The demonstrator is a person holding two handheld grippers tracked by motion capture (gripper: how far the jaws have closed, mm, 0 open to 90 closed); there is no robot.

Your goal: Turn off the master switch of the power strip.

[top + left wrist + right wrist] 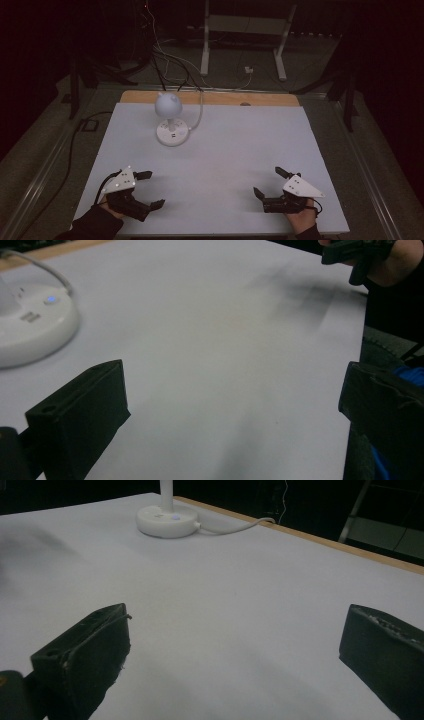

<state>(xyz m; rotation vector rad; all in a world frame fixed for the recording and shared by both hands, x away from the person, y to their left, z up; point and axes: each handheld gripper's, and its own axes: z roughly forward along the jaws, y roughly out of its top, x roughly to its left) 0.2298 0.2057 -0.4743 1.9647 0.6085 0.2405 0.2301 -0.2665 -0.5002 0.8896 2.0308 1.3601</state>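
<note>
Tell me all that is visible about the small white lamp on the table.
The lamp looks like matte white plastic: a rounded head on a thin upright stem above a round flat base. The base carries a small bluish-lit button and printed marks too small to read. It stands at the far left of the white table, and a white cable runs from its base toward the far edge. Nothing else touches it.

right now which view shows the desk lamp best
The high view: it takes in the whole desk lamp, from round head through stem to base and cable. The right gripper view shows its base, lower stem and cable, far off. The left gripper view catches part of the base at the left edge.
</note>
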